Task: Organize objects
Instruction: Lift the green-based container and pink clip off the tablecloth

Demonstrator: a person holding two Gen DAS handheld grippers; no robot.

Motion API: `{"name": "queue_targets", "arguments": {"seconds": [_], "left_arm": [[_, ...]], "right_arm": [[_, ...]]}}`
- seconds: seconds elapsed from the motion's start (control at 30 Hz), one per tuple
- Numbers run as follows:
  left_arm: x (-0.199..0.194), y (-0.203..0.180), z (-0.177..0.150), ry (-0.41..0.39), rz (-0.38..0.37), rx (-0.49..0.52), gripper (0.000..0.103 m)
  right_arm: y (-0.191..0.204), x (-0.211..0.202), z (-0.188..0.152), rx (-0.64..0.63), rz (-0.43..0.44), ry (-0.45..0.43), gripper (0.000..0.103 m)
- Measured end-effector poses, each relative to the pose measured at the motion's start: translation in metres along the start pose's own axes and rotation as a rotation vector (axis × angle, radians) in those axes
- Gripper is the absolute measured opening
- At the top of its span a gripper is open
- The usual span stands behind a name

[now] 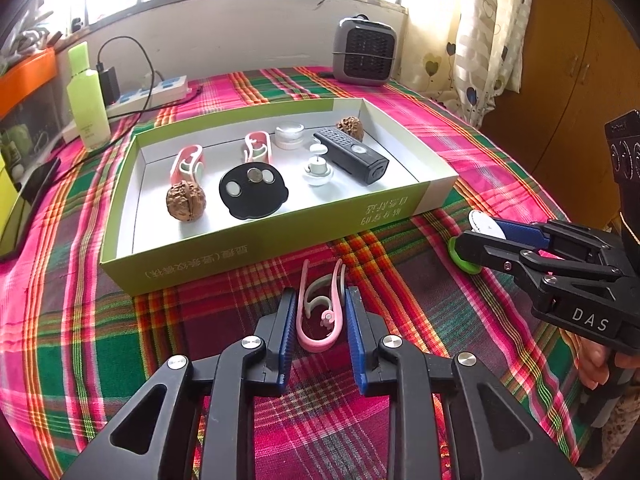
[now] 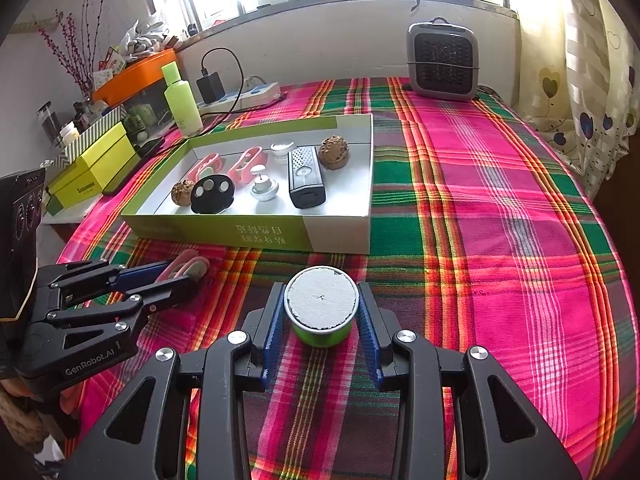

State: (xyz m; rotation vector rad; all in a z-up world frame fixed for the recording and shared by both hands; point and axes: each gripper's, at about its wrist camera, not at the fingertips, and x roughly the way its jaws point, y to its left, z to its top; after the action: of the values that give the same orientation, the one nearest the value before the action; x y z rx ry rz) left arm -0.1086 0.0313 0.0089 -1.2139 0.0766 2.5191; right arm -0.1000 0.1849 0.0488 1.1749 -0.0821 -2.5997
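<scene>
Left jaws (image 1: 320,312) clench the pink clip (image 1: 318,320); right jaws (image 2: 322,312) grasp the green cap (image 2: 320,308).

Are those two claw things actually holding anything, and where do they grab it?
Left gripper pinches the pink clip across its long sides. Right gripper clamps the green round tin by its side wall.

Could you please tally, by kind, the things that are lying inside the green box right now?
Inside the green box:
Walnuts: 2
Pink clips: 2
Black disc: 1
Black remote: 1
White jar: 1
White knob: 1
Total: 8
</scene>
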Motion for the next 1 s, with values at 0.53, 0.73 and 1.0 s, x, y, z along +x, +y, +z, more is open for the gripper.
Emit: {"name": "queue_targets", "arguments": {"seconds": [0.53,0.73,1.0], "left_arm": [[-0.01,0.003,-0.001,-0.026,0.012,-0.025,0.022],[-0.016,0.003,0.0,-0.042,0.011,-0.029,0.022],[-0.026,0.009,0.006,-0.068,0.009,-0.051,0.022]], "right_arm": [[0.009,-0.002,-0.001,-0.014,0.02,-0.008,0.036],[0.016,-0.005,0.002,-0.025,0.036,-0.021,0.036],[0.021,-0.009,0.009,-0.039,0.05,-0.04,0.036]]}}
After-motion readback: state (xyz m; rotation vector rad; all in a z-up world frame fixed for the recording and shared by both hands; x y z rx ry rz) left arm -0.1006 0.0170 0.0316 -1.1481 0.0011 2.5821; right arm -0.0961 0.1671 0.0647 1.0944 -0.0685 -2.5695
